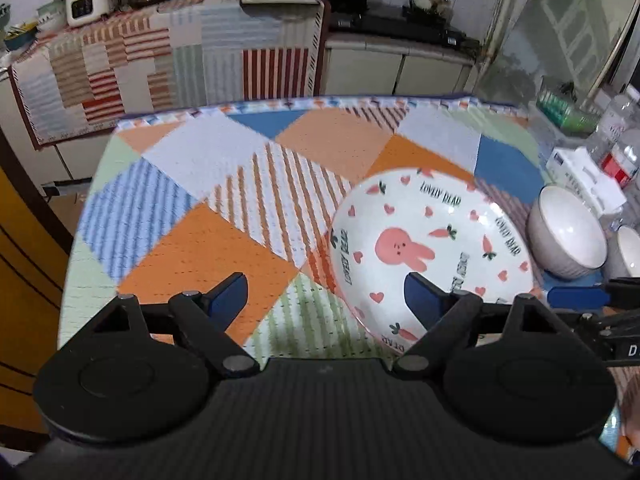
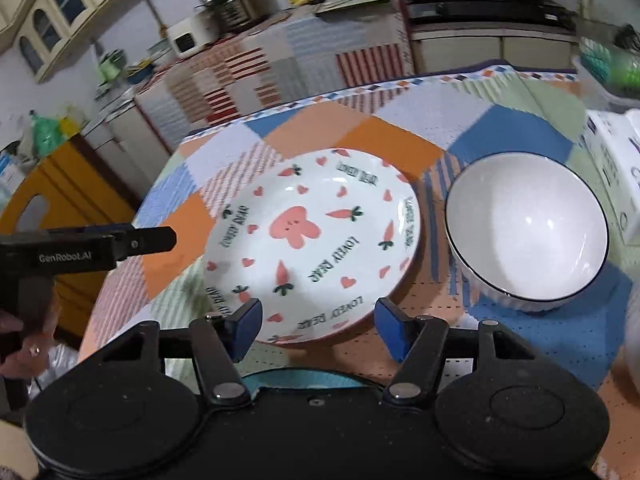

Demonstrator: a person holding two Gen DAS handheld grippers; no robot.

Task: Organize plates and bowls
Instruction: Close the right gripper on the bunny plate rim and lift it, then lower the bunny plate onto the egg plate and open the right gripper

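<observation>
**Q:** What is sitting in front of you on the table?

**A:** You are looking down at a patchwork tablecloth (image 1: 208,248) in orange, blue, white and pale green. A white plate (image 2: 316,240), printed with a pink rabbit, carrots and hearts, is lying flat on it. Just beside the plate, on its right, a white bowl (image 2: 528,236) with a thin dark rim is standing upright, close to the plate; whether they are touching, the pictures are not showing. In the left wrist view a second, smaller bowl (image 1: 630,252) is peeking in at the right edge, next to the first.

**Q:** What are your two grippers doing?

**A:** You are holding the left gripper (image 1: 328,300) over the plate's left side with its fingers spread wide and released. One blue pad is showing in front of the plate's inside, the other over bare cloth. Whether that pad is touching the plate is unclear. You are holding the right gripper (image 2: 318,326) at the plate's near edge, fingers also released, with the rim showing in the gap between the pads and neither pad pressing on it.

**Q:** What is lying behind the table?

**A:** A counter (image 1: 168,52) draped in a similar striped cloth is carrying kitchen appliances and jars. A dark stove (image 1: 400,24) is standing to its right.
</observation>
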